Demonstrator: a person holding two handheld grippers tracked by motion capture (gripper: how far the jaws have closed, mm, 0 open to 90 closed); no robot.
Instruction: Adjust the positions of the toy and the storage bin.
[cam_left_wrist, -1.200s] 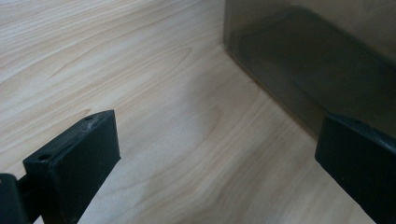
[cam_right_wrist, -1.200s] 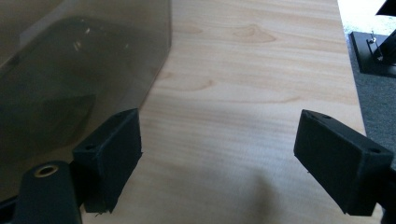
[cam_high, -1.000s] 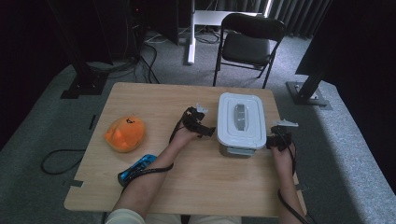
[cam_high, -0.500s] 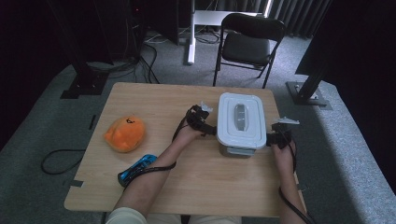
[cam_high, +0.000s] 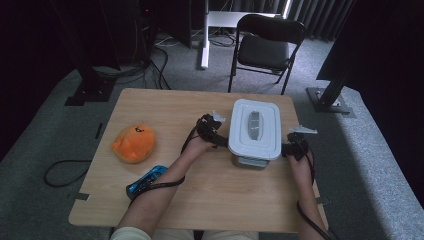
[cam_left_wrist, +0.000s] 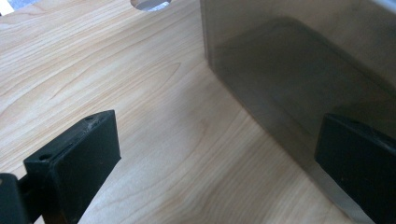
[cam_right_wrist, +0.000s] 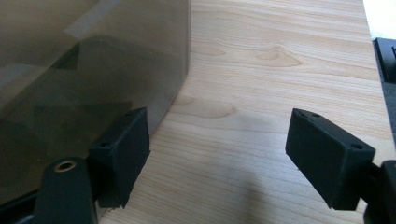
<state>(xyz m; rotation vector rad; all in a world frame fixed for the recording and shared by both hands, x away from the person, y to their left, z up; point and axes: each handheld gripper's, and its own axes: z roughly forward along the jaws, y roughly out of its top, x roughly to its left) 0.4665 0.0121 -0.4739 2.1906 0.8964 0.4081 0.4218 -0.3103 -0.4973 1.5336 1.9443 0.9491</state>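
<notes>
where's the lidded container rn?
High view: the lidded container stands right of centre on the table, between the left tongs and the right tongs, well right of the orange plush toy.

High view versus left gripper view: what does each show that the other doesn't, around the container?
High view alone: the container's white lid, the right gripper at its other side, an orange plush toy, a blue object by the left forearm, a folding chair.
Left gripper view alone: the left gripper with jaws wide apart, bare wood between them, one jaw close against the smoky wall.
Both: the container and the wooden table.
</notes>
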